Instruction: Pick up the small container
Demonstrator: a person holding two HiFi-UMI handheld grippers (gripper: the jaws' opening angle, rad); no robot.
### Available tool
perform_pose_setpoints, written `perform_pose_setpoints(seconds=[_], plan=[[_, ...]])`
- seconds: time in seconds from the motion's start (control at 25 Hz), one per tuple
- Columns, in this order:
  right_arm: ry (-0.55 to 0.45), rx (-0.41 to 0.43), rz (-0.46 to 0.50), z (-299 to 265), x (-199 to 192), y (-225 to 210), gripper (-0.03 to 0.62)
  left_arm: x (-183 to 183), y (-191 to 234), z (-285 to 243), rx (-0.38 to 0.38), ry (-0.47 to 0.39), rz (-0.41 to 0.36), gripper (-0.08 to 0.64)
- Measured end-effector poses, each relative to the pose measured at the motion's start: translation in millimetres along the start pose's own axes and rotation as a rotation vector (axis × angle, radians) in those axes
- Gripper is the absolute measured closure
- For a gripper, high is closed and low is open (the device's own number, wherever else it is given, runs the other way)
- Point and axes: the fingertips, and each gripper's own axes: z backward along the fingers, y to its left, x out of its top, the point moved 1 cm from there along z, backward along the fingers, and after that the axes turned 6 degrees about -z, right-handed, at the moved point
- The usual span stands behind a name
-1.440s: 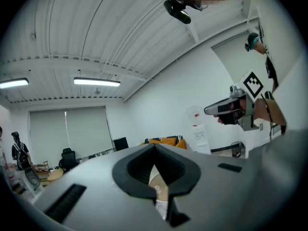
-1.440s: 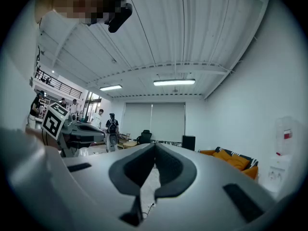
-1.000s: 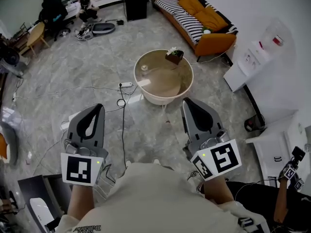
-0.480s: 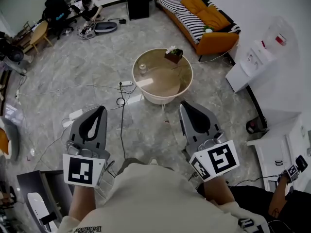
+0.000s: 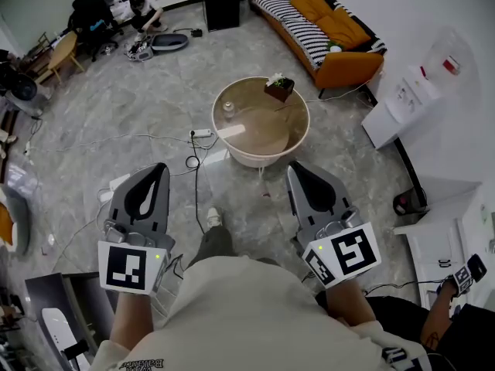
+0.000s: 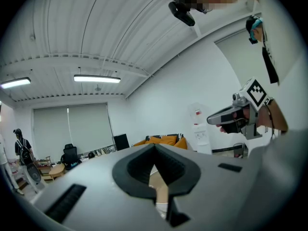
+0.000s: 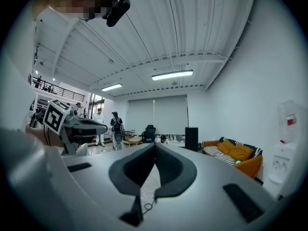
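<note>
Head view: my left claw [image 5: 158,170] and right claw [image 5: 297,165] are held side by side, both pointing toward the round table [image 5: 234,151] ahead of their tips. The small container [image 5: 228,107] stands on the tabletop, on the side nearer my left claw and well apart from both claws. A potted plant [image 5: 279,88] sits at the table's far edge, more in line with the right claw. An orange sofa [image 5: 319,23] lies beyond the table. Only this view shows the container and the plant

Left gripper view: jaws clenched, tips meeting, nothing between the pads. A beige strip shows through the gap below the tips; I cannot tell what it is. The right claw [image 6: 214,120] appears off to the right, level with mine. The sofa [image 6: 161,139] sits just above my jaw tips

Right gripper view: jaws clenched as well, empty. Through the gap below the tips I see floor and a dark cable loop [image 7: 150,205]. The left claw [image 7: 102,125] shows at the left. Far ahead stand some people [image 7: 115,126] and an office chair [image 7: 150,131]; the sofa [image 7: 237,153] is to the right of my tips. A ceiling lamp [image 7: 172,74] shows here, and lamps in the left view too, but not from the head
</note>
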Motion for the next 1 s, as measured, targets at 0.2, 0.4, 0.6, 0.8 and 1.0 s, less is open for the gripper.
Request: perform_pose_setpoints(seconds=[0.2, 0.4, 0.6, 0.8, 1.0], plan=[[0.0, -0.005, 0.015, -31, -2, -7, 0.595, -13, 17, -20, -0.002, -0.013, 0.008, 0.554], [0.001, -0.007, 0.03, -83, -3, -7, 0.595, -27, 57, -45, 0.014, -0.04, 0.036, 0.554], [0.012, -0.001, 0.038, -145, -4, -10, 0.595, -46, 103, -82, 0.022, -0.027, 0.035, 0.554], [0.03, -0.016, 0.036, -209, 0, -21, 0.597, -67, 146, -125, -0.006, -0.003, 0.04, 0.554], [0.072, -0.053, 0.009, -275, -3, -35, 0.595, -84, 193, -179, -0.053, 0.009, 0.047, 0.554]])
